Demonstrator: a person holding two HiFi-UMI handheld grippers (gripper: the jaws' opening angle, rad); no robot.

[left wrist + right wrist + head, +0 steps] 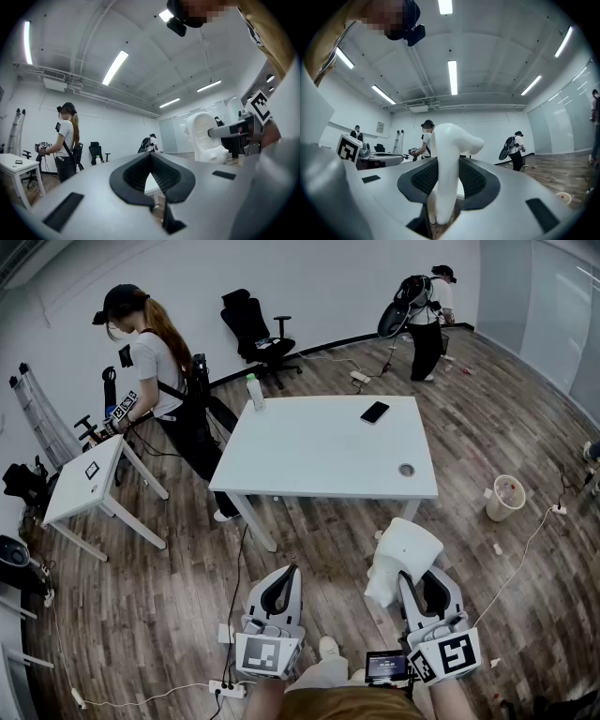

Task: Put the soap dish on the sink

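The soap dish (401, 559) is a white moulded piece that stands on edge between the jaws of my right gripper (420, 583), above the wooden floor. In the right gripper view the dish (446, 154) fills the gap of the right gripper (443, 183), whose pads press on it from both sides. My left gripper (281, 579) is held level beside it, shut and empty. In the left gripper view the tips of the left gripper (151, 171) meet, and the dish (206, 138) shows off to the right. No sink is in view.
Ahead stands a white table (309, 460) with a phone (374, 412) and a bottle (255, 390). A smaller white table (89, 479) and a person (150, 362) are at the left. Another person (424, 320) is far back. A bin (506, 497) and floor cables (225, 688) lie nearby.
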